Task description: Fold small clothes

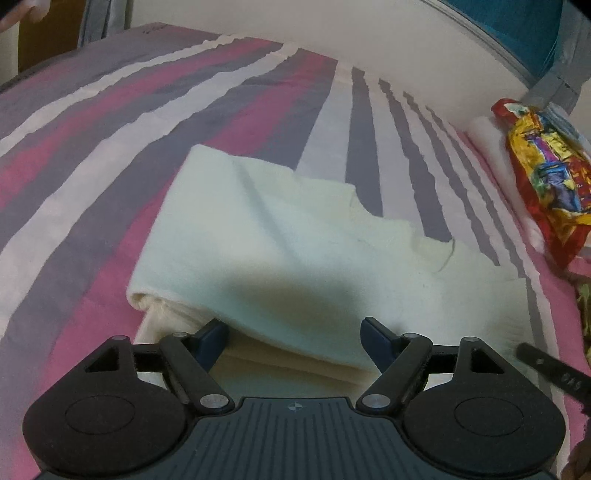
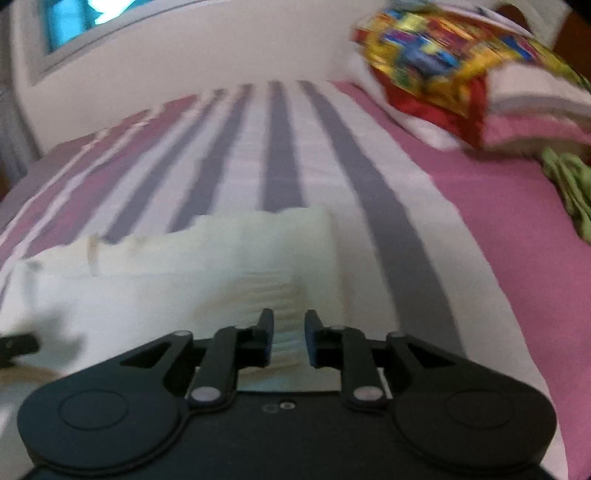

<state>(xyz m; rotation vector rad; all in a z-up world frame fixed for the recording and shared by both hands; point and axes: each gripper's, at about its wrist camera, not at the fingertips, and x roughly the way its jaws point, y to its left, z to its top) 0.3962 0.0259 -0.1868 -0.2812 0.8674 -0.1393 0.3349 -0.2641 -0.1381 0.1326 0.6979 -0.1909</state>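
Observation:
A small cream-white garment [image 1: 280, 236] lies partly folded on the striped bedspread [image 1: 92, 122]. My left gripper [image 1: 295, 336] is open, its fingers straddling the near folded edge of the garment. In the right wrist view, which is blurred, the same garment [image 2: 166, 280] lies ahead and to the left. My right gripper [image 2: 289, 339] has its jaws close together with a fold of the white cloth between them at the garment's right edge. The tip of the right gripper [image 1: 550, 369] shows at the lower right of the left wrist view.
A colourful red and yellow packet [image 1: 546, 173] rests on folded white cloth [image 1: 491, 144] at the right, also in the right wrist view [image 2: 436, 55]. A green cloth [image 2: 569, 184] lies at the right edge. A white wall [image 1: 369, 33] stands behind the bed.

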